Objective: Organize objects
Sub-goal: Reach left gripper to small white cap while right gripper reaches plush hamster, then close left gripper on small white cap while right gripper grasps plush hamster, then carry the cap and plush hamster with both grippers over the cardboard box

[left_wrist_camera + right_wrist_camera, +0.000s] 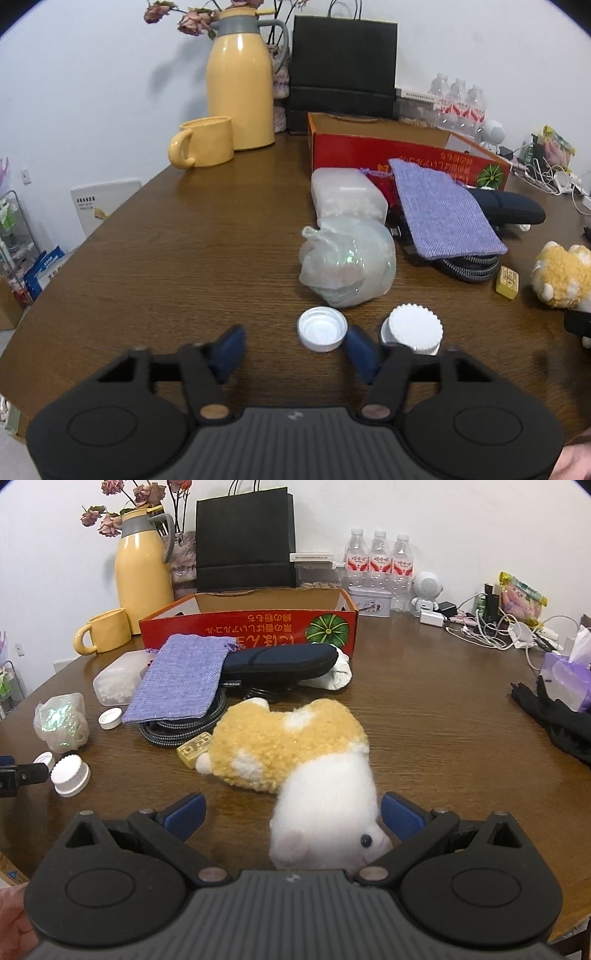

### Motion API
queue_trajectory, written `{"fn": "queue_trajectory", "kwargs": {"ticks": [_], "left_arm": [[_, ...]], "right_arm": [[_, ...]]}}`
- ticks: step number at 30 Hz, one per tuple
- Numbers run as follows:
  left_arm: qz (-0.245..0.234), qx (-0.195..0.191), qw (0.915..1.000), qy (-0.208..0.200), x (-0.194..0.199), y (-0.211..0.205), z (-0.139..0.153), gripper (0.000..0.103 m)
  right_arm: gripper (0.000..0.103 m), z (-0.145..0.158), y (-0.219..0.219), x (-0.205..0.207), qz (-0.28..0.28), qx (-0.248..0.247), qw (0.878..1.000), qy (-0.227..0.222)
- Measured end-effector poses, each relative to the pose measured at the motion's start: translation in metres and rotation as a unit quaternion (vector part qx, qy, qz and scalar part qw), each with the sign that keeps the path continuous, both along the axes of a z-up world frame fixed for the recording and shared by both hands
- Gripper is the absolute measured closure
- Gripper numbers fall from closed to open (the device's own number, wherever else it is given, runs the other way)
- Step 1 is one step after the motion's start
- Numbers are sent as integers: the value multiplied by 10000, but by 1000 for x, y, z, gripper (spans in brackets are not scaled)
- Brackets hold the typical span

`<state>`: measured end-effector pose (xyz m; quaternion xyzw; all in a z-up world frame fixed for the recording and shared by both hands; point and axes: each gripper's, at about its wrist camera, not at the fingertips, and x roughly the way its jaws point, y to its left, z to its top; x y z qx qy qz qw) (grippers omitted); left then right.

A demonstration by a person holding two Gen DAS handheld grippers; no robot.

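On my left, my left hand-held gripper [293, 345] hangs spread and empty over the tabletop [166, 266], the upturned white cap [322, 328] just ahead between its blue pads and the ridged white lid [413, 329] beside it. Further right, my right hand-held gripper [291, 818] is spread wide around the plush toy [295, 753], whose white head lies between the pads, unpinched. I judge I am lining up the grasp; next I should close gently on the head and carry it toward the red box [251, 627].
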<state>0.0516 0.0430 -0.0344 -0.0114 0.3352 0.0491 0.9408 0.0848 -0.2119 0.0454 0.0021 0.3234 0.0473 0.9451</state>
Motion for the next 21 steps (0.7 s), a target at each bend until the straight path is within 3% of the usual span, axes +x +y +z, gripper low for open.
{"fn": "queue_trajectory", "kwargs": {"ticks": [2, 3, 4, 5, 6, 14, 21], "left_arm": [[-77, -18, 10000, -34, 2, -1, 0, 77], [-122, -30, 9999, -39, 2, -2, 1, 76], [-170, -41, 9998, -48, 2, -2, 1, 76], [-207, -48, 9997, -80, 1, -2, 1, 76], [-229, -46, 9996, -124, 0, -3, 3, 76], [-229, 73, 9977, -628, -13, 4, 33, 76], [-283, 140, 9942, -1030, 4, 6, 68, 76]], "right_arm": [[14, -2, -1, 3, 58, 43, 10000, 6], [17, -3, -1, 5, 63, 50, 10000, 25], [28, -4, -2, 6, 69, 45, 10000, 24], [47, -4, -3, 7, 76, 52, 10000, 12], [52, -5, -4, 8, 77, 85, 9999, 5], [53, 4, -15, 4, 164, 347, 9989, -253], [53, 28, -12, 14, 318, 278, 9973, -608]]}}
